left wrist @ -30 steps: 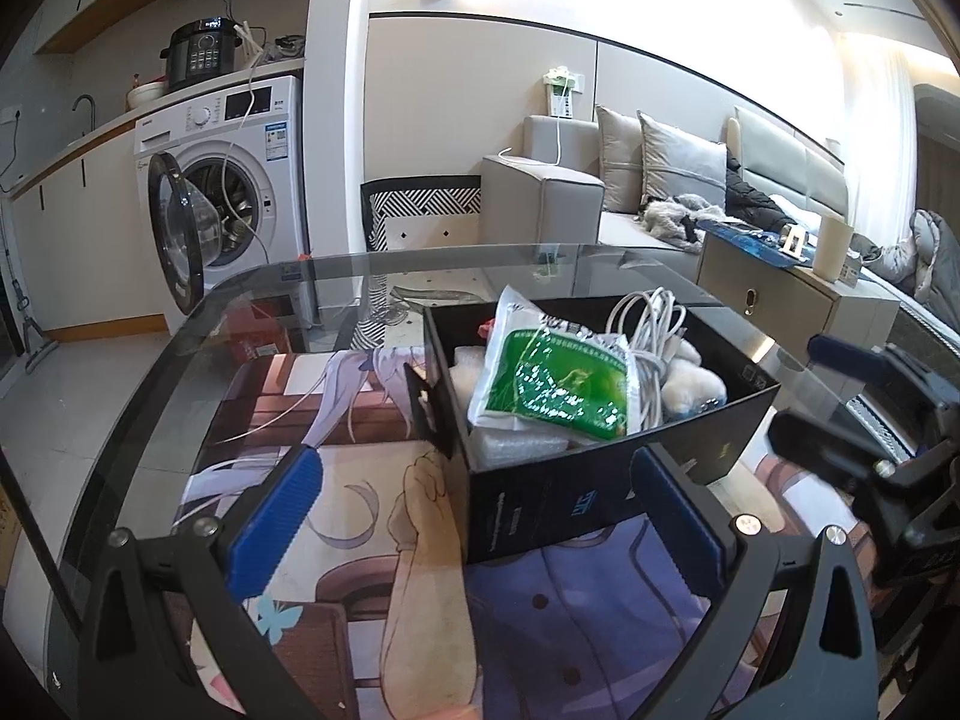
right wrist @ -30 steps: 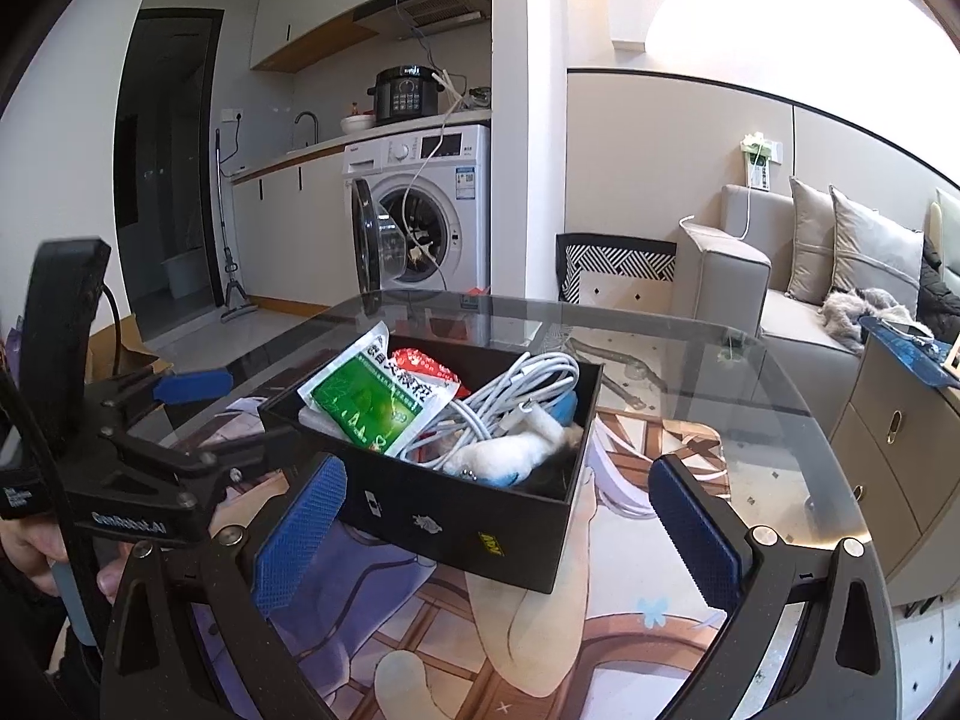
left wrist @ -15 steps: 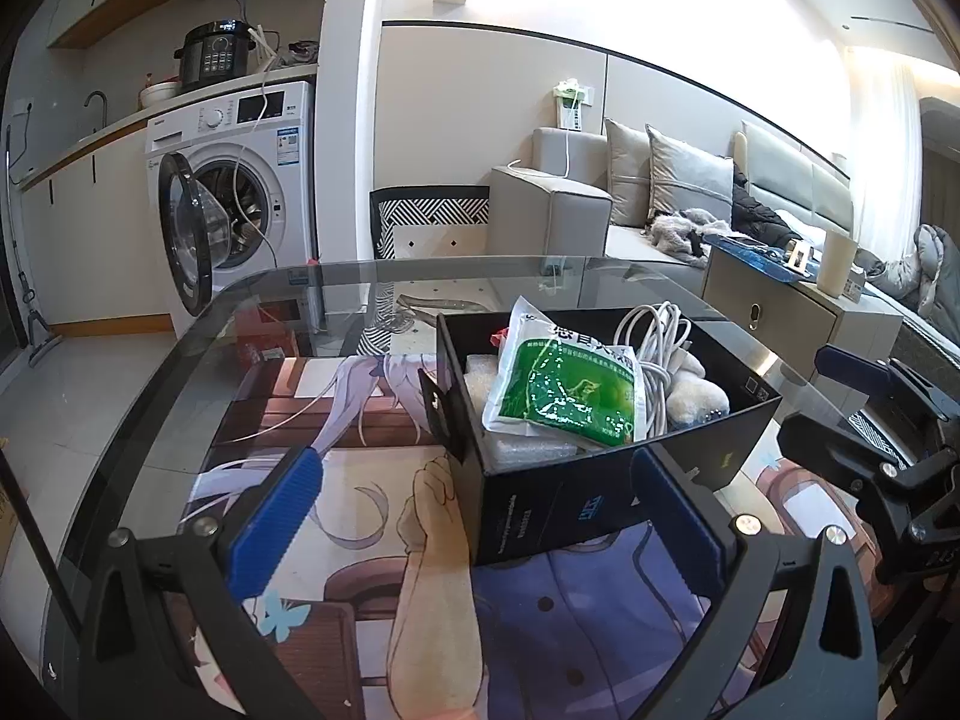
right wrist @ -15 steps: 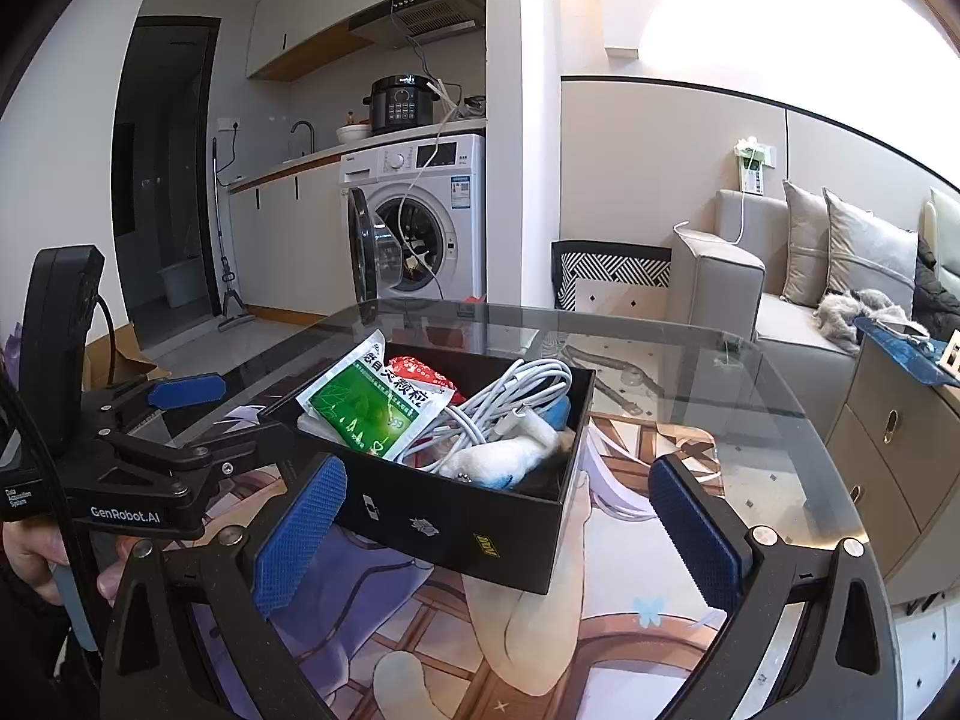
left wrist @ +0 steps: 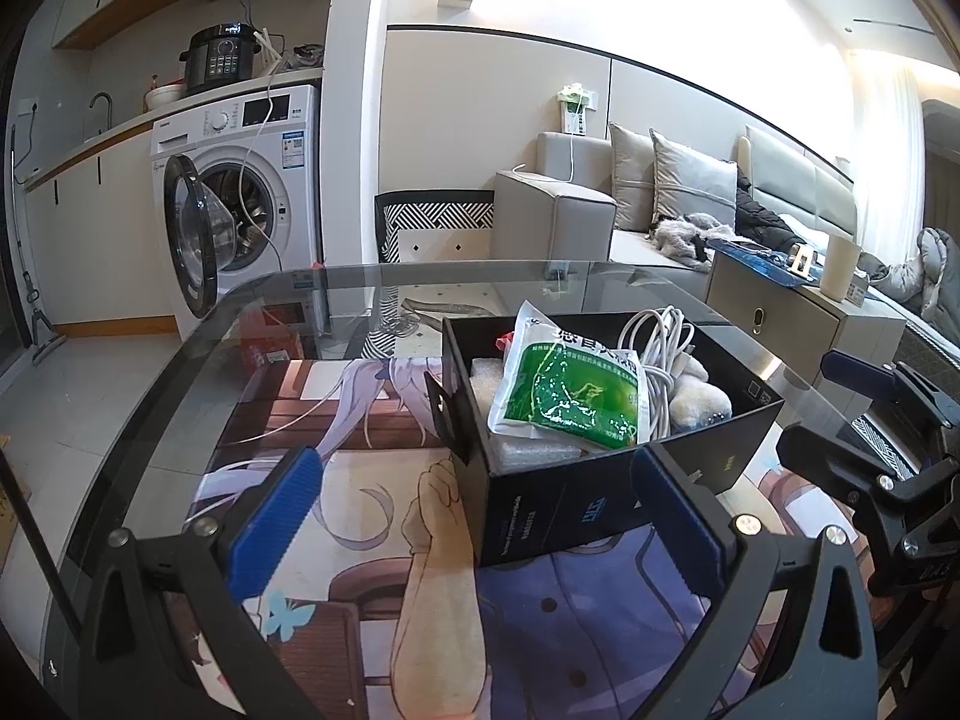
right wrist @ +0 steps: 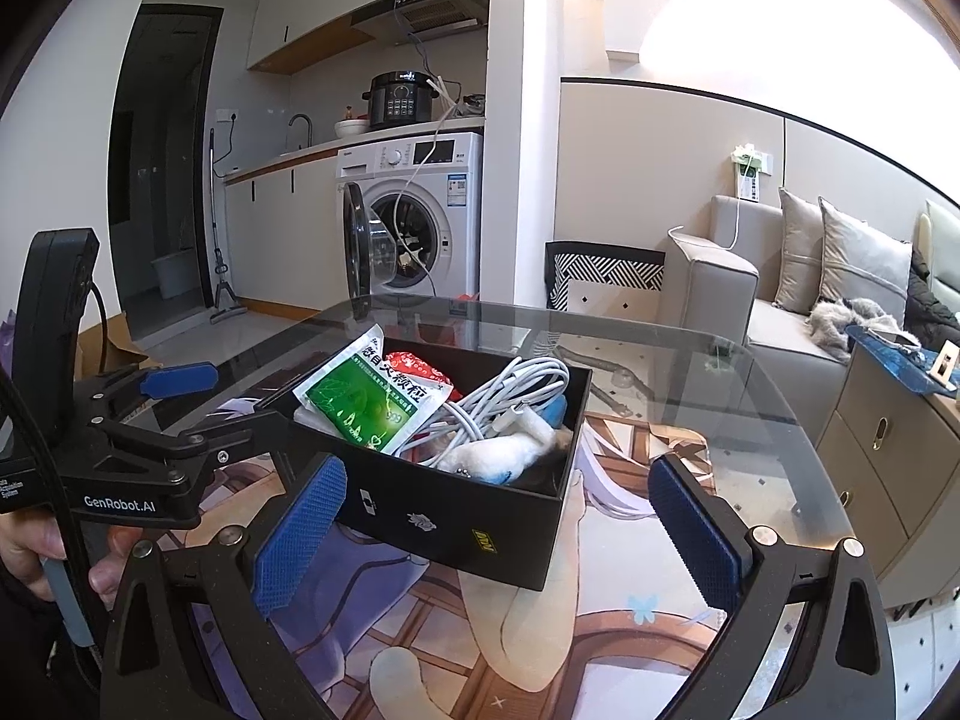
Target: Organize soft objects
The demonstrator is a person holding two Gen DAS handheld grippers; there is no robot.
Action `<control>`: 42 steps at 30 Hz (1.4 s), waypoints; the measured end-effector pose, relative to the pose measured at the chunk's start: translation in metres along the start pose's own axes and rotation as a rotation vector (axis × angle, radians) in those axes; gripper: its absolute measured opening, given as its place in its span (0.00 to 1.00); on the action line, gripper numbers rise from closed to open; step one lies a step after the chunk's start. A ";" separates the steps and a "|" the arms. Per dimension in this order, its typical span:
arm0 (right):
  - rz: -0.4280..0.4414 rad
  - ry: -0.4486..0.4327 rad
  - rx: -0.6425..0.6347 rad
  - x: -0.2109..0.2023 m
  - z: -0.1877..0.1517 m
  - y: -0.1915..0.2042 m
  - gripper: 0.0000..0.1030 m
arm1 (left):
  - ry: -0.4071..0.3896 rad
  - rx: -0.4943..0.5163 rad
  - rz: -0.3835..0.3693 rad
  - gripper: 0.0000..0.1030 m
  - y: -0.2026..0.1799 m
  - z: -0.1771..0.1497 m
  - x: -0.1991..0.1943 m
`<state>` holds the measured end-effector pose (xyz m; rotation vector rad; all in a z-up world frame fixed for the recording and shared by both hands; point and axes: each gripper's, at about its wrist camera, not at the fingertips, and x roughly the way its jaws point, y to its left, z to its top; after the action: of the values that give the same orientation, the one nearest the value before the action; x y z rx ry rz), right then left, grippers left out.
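Note:
A black open box (left wrist: 606,498) (right wrist: 462,519) stands on the glass table's printed mat. It holds a green and white packet (left wrist: 570,396) (right wrist: 372,399), a coiled white cable (left wrist: 660,348) (right wrist: 510,396), a white plush piece (left wrist: 702,399) (right wrist: 498,456), a red packet (right wrist: 414,366) and white foam (left wrist: 486,375). My left gripper (left wrist: 474,516) is open and empty, just short of the box's near side. My right gripper (right wrist: 498,528) is open and empty at the box's other side. Each gripper shows in the other's view, the right (left wrist: 864,414) and the left (right wrist: 174,414).
The round glass table (right wrist: 750,396) carries an anime-print mat (left wrist: 372,516). Beyond it stand a washing machine (left wrist: 240,198) with its door open, a patterned chair (left wrist: 438,222), a grey sofa (left wrist: 600,210) and a low cabinet (left wrist: 798,318).
Both grippers have drawn back and risen slightly, so the box sits a little lower and farther in each view. The box and its contents have not moved.

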<state>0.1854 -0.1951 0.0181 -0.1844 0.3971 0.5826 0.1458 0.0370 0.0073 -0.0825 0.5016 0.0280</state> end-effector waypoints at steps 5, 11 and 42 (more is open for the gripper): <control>0.001 -0.005 0.012 -0.001 0.000 -0.002 0.99 | -0.006 0.016 0.003 1.00 -0.003 -0.001 -0.002; 0.002 -0.003 0.010 -0.002 0.001 -0.004 0.99 | -0.007 0.022 0.007 1.00 -0.004 0.000 -0.002; 0.004 0.002 0.009 -0.001 0.000 -0.003 0.99 | -0.007 0.030 0.002 1.00 -0.007 -0.001 -0.002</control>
<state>0.1860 -0.1979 0.0190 -0.1759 0.4019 0.5845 0.1440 0.0298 0.0078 -0.0524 0.4948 0.0221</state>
